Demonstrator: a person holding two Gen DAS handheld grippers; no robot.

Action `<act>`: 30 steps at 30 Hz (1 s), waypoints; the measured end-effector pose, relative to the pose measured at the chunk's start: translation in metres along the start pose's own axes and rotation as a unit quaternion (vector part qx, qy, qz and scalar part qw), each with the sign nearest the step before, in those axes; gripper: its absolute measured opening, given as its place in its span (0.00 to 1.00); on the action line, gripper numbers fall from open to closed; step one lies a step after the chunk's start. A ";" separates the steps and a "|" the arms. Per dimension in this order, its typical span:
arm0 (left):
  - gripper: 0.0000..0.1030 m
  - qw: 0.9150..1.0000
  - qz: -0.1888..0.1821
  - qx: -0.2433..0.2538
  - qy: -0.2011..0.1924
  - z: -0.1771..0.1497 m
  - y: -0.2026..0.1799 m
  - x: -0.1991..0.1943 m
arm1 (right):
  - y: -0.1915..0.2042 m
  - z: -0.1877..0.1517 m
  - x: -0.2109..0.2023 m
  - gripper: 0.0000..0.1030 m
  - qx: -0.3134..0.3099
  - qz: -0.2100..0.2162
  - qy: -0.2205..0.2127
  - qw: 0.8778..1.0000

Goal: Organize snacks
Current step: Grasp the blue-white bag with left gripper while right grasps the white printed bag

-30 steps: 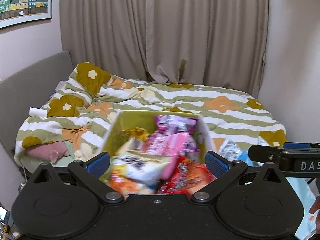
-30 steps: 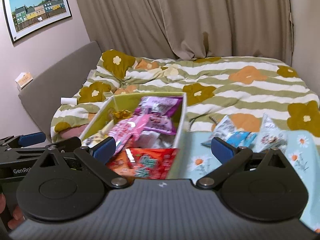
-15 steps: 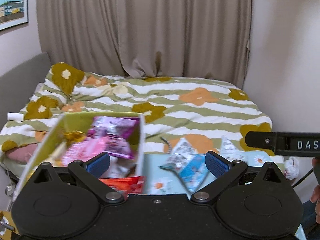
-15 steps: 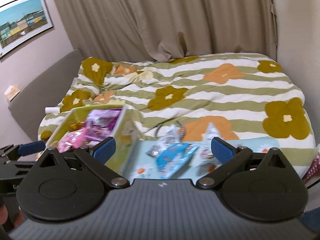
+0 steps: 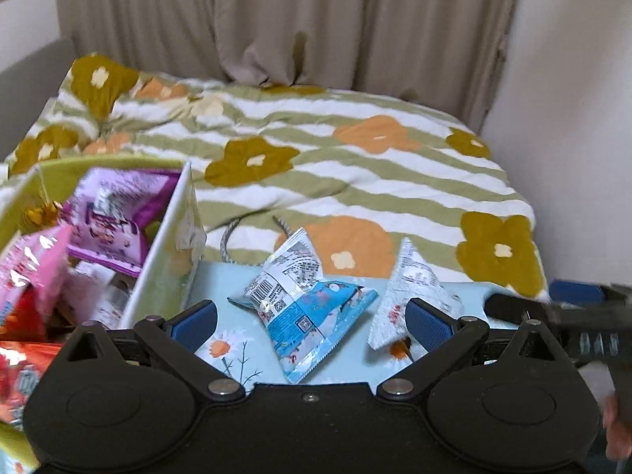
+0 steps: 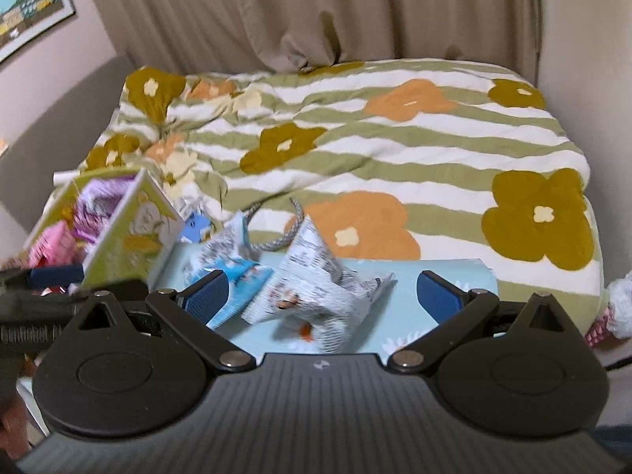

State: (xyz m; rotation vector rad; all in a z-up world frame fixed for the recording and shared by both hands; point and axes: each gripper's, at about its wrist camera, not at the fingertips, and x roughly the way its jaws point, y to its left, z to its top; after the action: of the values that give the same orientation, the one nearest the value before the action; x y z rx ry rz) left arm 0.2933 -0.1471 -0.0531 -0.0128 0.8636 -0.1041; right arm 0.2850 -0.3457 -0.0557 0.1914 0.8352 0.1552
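Two snack packets [image 5: 312, 308] lie on a blue cloth [image 5: 221, 276] before the floral bed [image 5: 355, 166].

Soft, even indoor light fills both views, dim and slightly warm, with no hard shadows on the bed [image 5: 355, 166]. The closed curtain [image 6: 316, 12] lets no bright patch through. Fisheye distortion bends the walls and darkens the corners. Motion blur smears the snack box [image 5: 158, 245] in the left view and the white packet [image 6: 316, 288] in the right. Fine detail looks grainy.
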 end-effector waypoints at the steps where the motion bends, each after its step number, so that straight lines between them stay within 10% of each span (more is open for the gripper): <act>1: 1.00 1.000 0.005 -0.010 0.004 0.002 0.001 0.009 | -0.004 -0.001 0.006 1.00 -0.011 0.002 0.005 1.000; 15: 1.00 0.990 0.056 -0.101 0.082 0.017 0.021 0.122 | -0.022 -0.024 0.080 1.00 -0.152 0.062 0.006 0.986; 30: 0.85 0.986 0.040 -0.108 0.119 -0.001 0.022 0.146 | -0.006 -0.036 0.108 1.00 -0.246 0.080 0.013 0.966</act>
State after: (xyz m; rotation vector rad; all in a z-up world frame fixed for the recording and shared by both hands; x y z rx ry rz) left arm 0.3885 -0.1390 -0.1654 -0.1717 1.1099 0.0658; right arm 0.3303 -0.3252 -0.1582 -0.2126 0.7826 0.5103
